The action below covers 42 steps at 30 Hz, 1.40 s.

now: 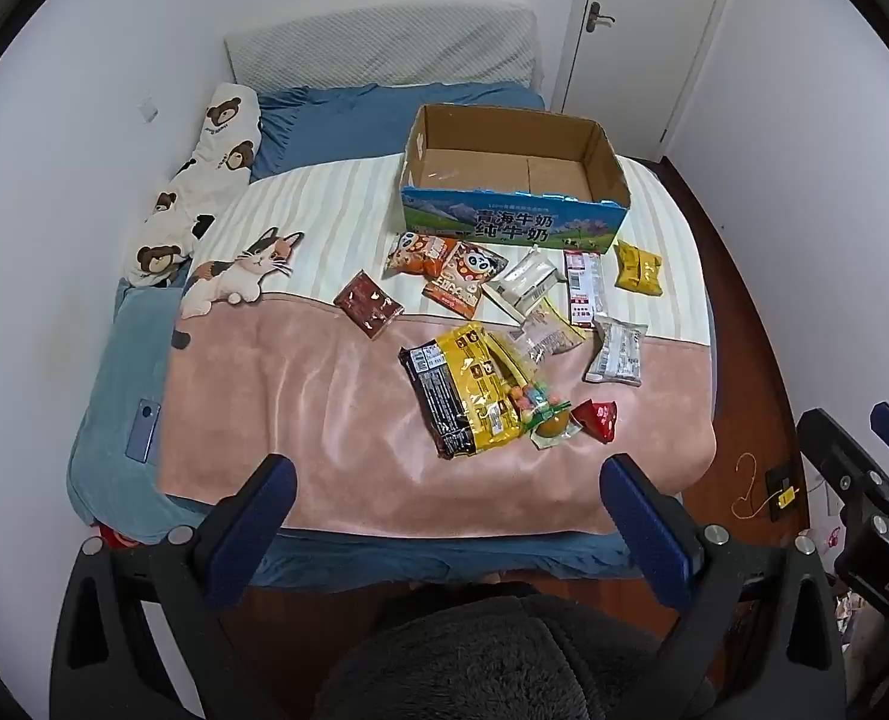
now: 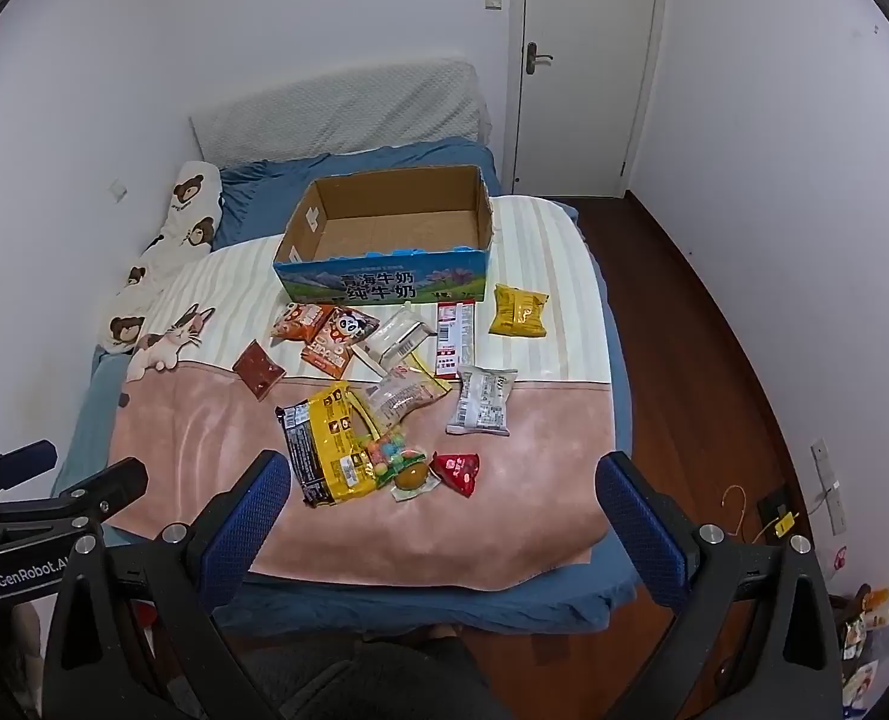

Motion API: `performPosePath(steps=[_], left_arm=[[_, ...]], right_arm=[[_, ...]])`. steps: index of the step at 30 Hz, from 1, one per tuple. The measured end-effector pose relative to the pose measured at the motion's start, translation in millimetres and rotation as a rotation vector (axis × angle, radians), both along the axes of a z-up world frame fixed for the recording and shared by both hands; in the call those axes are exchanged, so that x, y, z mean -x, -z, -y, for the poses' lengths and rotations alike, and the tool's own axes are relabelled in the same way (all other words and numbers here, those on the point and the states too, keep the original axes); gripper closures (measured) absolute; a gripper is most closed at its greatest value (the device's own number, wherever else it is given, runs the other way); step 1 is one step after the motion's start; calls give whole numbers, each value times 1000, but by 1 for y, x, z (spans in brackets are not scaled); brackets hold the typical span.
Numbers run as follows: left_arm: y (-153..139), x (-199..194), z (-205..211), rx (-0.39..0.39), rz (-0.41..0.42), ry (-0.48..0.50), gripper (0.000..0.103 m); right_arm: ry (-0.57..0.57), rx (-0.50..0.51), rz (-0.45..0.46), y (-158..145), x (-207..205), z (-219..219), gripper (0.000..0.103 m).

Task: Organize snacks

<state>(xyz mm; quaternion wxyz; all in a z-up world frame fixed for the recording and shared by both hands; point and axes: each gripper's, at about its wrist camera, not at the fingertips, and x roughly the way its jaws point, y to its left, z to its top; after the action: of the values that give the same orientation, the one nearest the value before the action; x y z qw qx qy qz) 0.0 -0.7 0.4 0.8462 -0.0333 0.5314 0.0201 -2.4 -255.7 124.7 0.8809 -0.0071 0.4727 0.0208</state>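
- Two claws hang over the near edge of the bed: the left claw (image 1: pixel 444 498) and the right claw (image 2: pixel 441 495) both have their jaws spread wide, gripping nothing.
- Neither holding hand is in view; dark fuzzy fabric (image 1: pixel 504 654) fills the bottom of the left view.
- Each claw shows only partly at the edge of the other's view.
- Beyond them, snack packets (image 2: pixel 384 396) lie scattered on the pink and striped blanket (image 1: pixel 300 396), several overlapping; most labels are too small to read.
- Farther back sits the open cardboard box (image 1: pixel 507 171), just behind the packets, with nothing visible inside.
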Motion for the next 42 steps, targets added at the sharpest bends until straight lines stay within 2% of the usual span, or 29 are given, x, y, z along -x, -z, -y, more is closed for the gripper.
performPosePath(steps=[4,42], left_arm=[[-9,-2,2,2,-1,1,0],[-17,-9,-1,8,24,2,0]], right_arm=[[-4,-2,0,-2,-1,2,0],[-7,-1,5,-7,0,0,0]])
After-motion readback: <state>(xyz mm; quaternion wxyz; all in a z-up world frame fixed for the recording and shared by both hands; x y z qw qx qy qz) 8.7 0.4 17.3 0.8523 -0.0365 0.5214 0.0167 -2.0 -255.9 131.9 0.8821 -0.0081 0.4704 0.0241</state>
